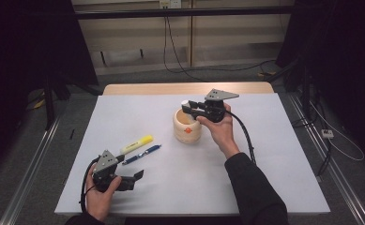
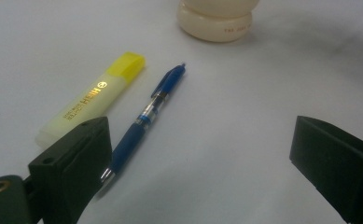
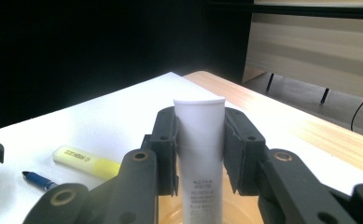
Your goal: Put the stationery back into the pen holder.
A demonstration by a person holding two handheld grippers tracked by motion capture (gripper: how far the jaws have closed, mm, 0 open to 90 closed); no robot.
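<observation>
My right gripper [image 1: 188, 107] is shut on a white tube [image 1: 185, 102], which it holds upright over a cream cup [image 1: 186, 127] at the table's middle. In the right gripper view the tube [image 3: 200, 154] stands between the two black jaws, its lower end down inside the cup's opening [image 3: 247, 210]. My left gripper [image 1: 134, 179] rests near the front left of the table, open with nothing between its jaws. Just beyond it lie a yellow highlighter [image 2: 93, 100] and a blue pen [image 2: 146, 116], side by side, with the cup's base [image 2: 215, 21] farther off.
The white table top [image 1: 274, 154] has bare room on the right and front. A wooden strip [image 1: 185, 88] runs along its far edge. Cables trail on the floor behind and at the right.
</observation>
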